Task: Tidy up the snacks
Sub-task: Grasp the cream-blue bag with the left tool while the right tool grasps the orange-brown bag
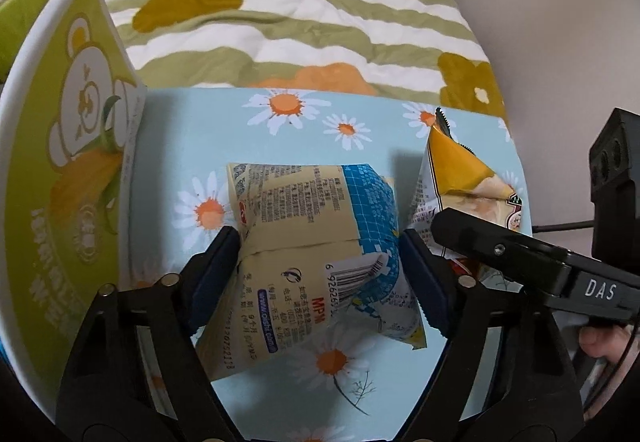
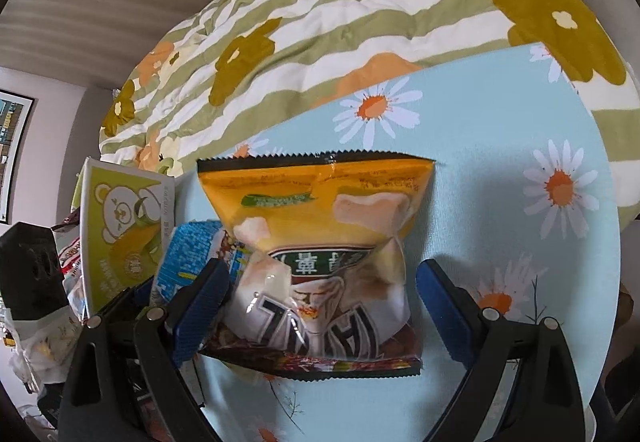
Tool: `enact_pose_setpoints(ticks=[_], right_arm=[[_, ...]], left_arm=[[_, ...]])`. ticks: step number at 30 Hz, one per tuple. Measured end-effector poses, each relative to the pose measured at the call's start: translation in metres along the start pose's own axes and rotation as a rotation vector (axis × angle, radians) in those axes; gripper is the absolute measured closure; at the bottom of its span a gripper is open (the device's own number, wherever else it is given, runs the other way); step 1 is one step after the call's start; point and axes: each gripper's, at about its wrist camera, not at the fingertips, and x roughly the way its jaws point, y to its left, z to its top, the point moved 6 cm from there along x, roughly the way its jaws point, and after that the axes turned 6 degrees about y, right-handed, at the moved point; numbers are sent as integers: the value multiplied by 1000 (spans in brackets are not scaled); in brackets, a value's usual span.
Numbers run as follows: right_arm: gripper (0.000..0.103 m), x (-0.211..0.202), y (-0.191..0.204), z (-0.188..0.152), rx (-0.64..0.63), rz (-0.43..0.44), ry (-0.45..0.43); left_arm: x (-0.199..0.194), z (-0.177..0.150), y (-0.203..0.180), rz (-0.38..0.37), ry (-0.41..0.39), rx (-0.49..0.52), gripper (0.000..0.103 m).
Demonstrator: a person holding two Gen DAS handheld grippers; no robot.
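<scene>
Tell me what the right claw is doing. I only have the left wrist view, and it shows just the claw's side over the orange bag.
Observer: The right claw is open and straddles the orange snack bag. Its right pad stands clear of the bag.
Operator: Is that bag lying down?
Observer: Yes, it lies face up on the daisy tablecloth, with its zigzag top edge pointing away from the claw.
Operator: Is there anything past the green bear box?
Observer: More snack packets are piled to the left of the green bear box.
</scene>
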Motion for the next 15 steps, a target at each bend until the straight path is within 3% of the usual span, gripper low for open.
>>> enact_pose_setpoints(ticks=[7, 11, 15], right_arm=[[10, 0, -4, 0, -13, -15, 3], [10, -3, -13, -1, 8, -15, -12], [20, -5, -17, -1, 8, -10, -15]], left_arm=[[-5, -7, -2, -34, -4, 9, 31], [-11, -14, -3, -2, -14, 26, 32], [-19, -21, -3, 13, -27, 33, 33]])
